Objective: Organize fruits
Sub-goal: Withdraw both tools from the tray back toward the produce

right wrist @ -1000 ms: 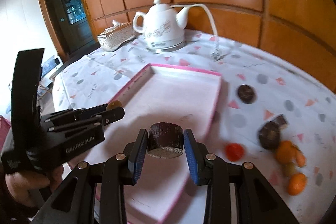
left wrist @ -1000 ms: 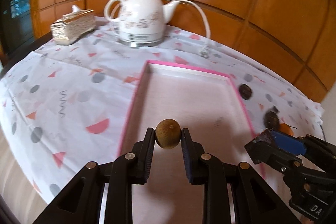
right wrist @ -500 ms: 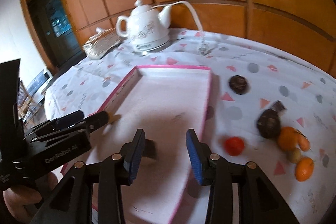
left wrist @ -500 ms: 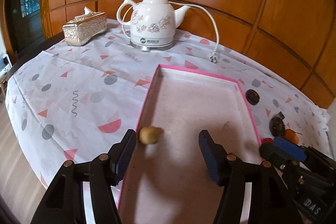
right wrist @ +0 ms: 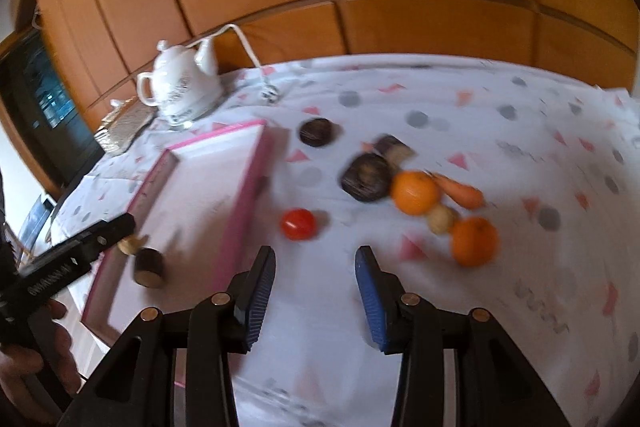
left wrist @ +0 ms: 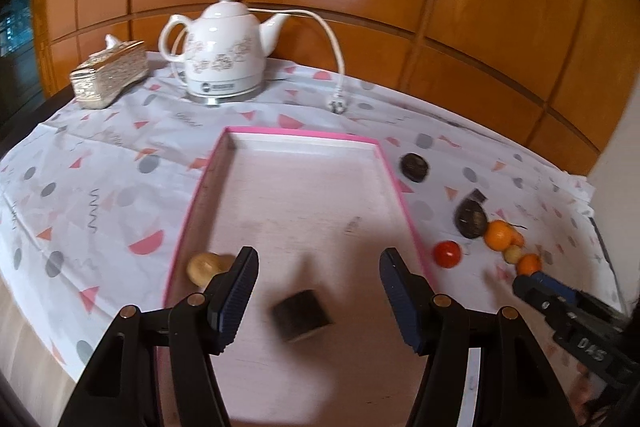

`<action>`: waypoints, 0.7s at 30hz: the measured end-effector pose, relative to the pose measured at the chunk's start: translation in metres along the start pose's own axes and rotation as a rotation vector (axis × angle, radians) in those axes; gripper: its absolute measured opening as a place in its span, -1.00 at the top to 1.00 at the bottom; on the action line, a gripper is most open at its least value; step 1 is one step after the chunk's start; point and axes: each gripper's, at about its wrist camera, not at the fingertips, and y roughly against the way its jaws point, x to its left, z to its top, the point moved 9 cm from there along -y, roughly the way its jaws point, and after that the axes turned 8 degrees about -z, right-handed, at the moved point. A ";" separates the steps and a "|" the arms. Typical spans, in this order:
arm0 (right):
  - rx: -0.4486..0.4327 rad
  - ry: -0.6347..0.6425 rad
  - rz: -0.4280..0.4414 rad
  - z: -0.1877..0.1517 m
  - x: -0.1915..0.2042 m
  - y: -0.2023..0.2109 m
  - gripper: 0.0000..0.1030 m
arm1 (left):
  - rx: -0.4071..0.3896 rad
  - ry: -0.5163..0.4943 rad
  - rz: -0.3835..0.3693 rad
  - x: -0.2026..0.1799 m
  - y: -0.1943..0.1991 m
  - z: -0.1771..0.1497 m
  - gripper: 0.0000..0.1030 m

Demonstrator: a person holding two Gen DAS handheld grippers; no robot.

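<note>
A pink-rimmed tray [left wrist: 394, 183] [right wrist: 244, 195] lies on the patterned tablecloth. In it rest a small tan round fruit [left wrist: 202, 267] [right wrist: 127, 246] by the left wall and a dark cut fruit piece [left wrist: 302, 315] [right wrist: 149, 266]. My left gripper [left wrist: 316, 291] is open and empty above the tray's near end. My right gripper [right wrist: 316, 287] is open and empty over the cloth right of the tray. Ahead of it lie a red tomato [right wrist: 298, 223], two oranges [right wrist: 416, 192], a carrot [right wrist: 460, 191], a small tan fruit [right wrist: 440, 219] and dark fruits [right wrist: 366, 177].
A white kettle [left wrist: 226, 47] with its cord and plug stands at the back. A gilded tissue box [left wrist: 108, 75] sits at the back left. Another dark round fruit [left wrist: 415, 167] lies right of the tray. A wooden panelled wall is behind the table.
Both grippers opened and let go: the tan fruit and the dark piece now lie in the tray. The right gripper has swung right toward the loose fruits.
</note>
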 end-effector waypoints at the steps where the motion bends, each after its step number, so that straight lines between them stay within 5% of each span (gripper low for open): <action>1: 0.003 -0.005 -0.013 -0.005 -0.006 0.001 0.18 | 0.002 -0.007 -0.011 -0.004 0.000 0.000 -0.24; 17: 0.024 -0.126 -0.140 -0.030 -0.076 0.004 0.18 | 0.119 -0.255 -0.220 -0.110 -0.044 -0.008 -0.20; 21: 0.029 -0.136 -0.144 -0.029 -0.079 0.002 0.18 | 0.178 -0.291 -0.257 -0.128 -0.065 -0.011 0.03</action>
